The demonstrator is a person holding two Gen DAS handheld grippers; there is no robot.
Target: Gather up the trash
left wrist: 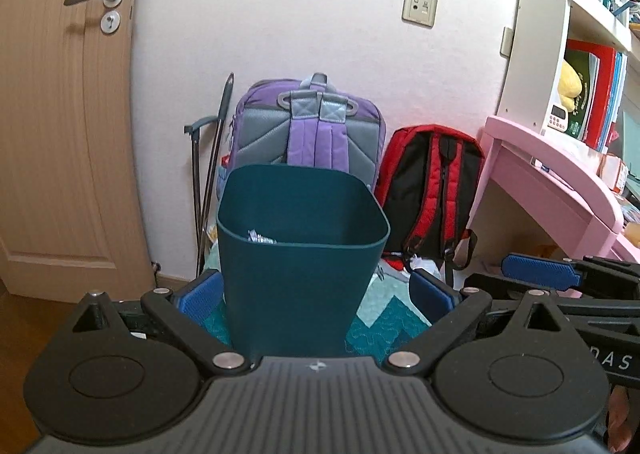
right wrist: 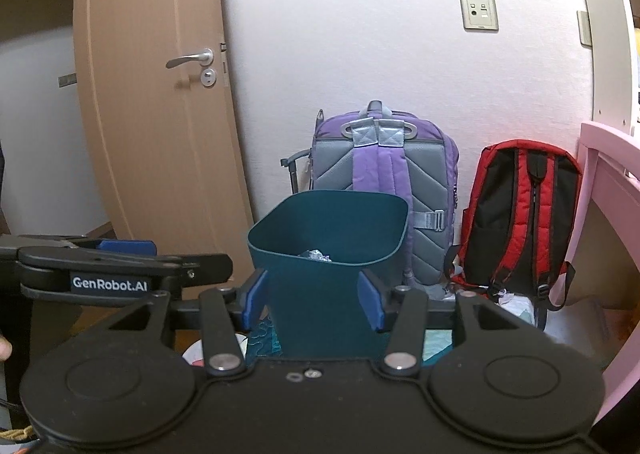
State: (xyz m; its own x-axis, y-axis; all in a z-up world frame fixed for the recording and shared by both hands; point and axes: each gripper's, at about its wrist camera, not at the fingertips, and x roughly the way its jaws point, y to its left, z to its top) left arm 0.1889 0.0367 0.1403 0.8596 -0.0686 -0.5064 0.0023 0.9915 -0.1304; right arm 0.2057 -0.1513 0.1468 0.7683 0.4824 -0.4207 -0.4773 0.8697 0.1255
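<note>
Judging by crumpled foil already inside the teal bin, I'm nearly done, with left gripper and right gripper both spread empty around it.

A pale wall fills twelve o'clock, a wooden door at ten, two backpacks leaning below, pink worktop and bookshelf at three.

Dark teal trash bin, squarish with rounded rim, upright on the quilted mat; crumpled silvery trash inside, near its left wall.
</note>
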